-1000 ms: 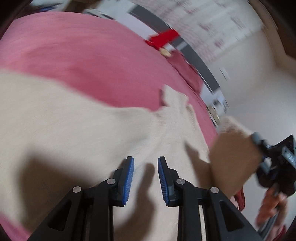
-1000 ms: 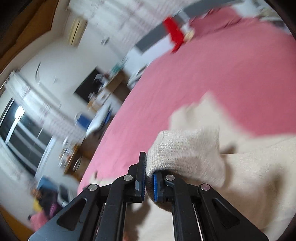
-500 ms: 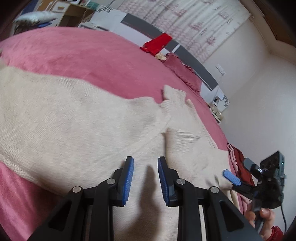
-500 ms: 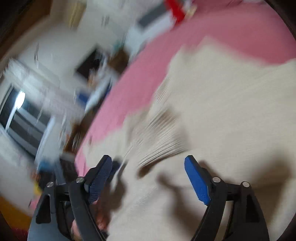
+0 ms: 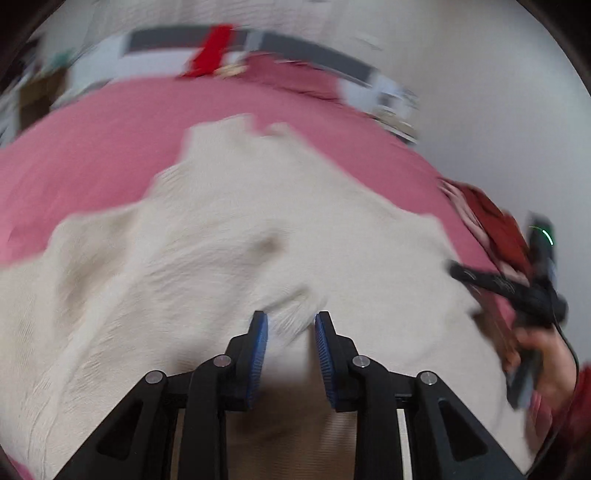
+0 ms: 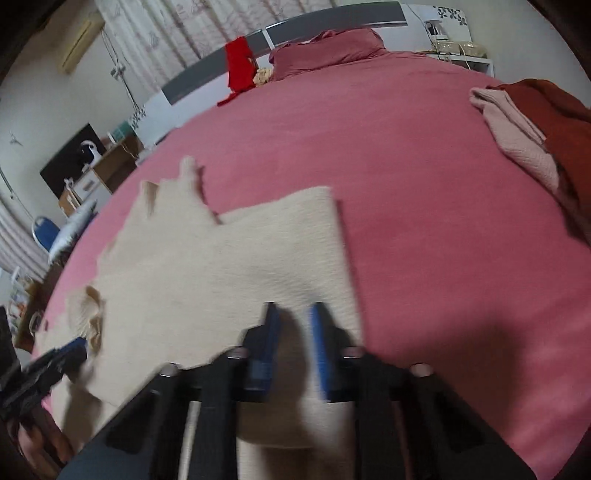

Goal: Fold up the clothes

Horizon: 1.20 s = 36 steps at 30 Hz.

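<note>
- The left gripper (image 5: 290, 332) points down at a cream knitted sweater (image 5: 221, 229); its jaws are closing, a narrow gap between the blue pads (image 5: 260, 339), with a raised ridge of knit just ahead of them and no cloth clearly pinched.
- The right gripper (image 6: 293, 325) hangs over the sweater's (image 6: 229, 266) near right corner; its blurred pads show a slit between them in the right wrist view, the jaws read as brought together, and nothing is caught in them.
- The sweater lies spread on a pink bedcover (image 6: 424, 184), rumpled in soft folds near the left gripper, flatter toward a straight far right edge.
- In the left wrist view a hand (image 5: 546, 362) holds the right gripper at the sweater's right side.
- Beyond, at the bed's right edge, sits a pile of pink and rust-red clothes (image 6: 528, 129).
- Farther off, a red garment (image 6: 240, 70) hangs on the grey headboard (image 6: 332, 22), beside a bunched pink pillow (image 6: 328, 48).
- Patterned curtains (image 6: 184, 26) and a wooden desk (image 6: 110, 162) stand along the far walls.
</note>
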Motion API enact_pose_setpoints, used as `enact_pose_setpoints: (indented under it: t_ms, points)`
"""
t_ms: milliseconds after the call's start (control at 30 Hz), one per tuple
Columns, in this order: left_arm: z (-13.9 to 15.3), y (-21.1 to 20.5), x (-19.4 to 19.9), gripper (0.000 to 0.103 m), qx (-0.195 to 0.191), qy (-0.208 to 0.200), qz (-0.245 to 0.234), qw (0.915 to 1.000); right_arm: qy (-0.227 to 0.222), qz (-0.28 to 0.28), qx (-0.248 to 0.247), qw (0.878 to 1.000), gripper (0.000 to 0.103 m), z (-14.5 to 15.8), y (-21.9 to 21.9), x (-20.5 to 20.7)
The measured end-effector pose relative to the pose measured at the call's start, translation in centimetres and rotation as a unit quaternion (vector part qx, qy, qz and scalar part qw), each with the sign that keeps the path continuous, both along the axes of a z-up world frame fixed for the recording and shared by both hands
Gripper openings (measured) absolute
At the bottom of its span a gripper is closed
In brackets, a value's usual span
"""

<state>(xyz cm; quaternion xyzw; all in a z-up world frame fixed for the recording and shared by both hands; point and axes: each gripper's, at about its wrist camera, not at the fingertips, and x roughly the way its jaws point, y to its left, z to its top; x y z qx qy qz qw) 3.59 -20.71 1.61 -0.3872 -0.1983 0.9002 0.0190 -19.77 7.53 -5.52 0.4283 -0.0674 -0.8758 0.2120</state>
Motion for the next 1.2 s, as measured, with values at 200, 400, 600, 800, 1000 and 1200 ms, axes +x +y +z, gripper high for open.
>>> enact_pose_setpoints:
  t_ms: [200,400,600,800,1000,1200]
  points:
    - [0.5,-7.2,4.1,0.026,0.017,0.002,0.130,0.9913,0.023,-0.057,0.075,0.995,0.022,1.0,1.1,-0.1]
    - [-0.2,-8.6,10.2,0.026,0.049,0.026,0.200,0.9781,-0.013,-0.068,-0.183,0.981,0.086,3.2,6.3,5.4]
    - [-0.2,-3.0,11.4,0.027,0.033,0.074,0.168,0.9825,-0.133,-0.063,-0.323,0.935,0.088,-1.2,6.9,9.0]
    - [-2.6,-1.1,10.1,0.027,0.031,0.024,0.125,0.9914,-0.117,-0.077,-0.352,0.926,0.088,-1.9,6.0,6.7]
    - [-3.6,-1.9,10.9,0.027,0.086,0.039,0.134,0.9865,-0.095,-0.139,-0.465,0.869,0.087,-3.9,9.0,6.4]
    - [-3.9,-2.3,10.3,0.027,0.106,0.042,0.134,0.9844,-0.090,-0.144,-0.461,0.871,0.070,-4.7,10.2,7.5]
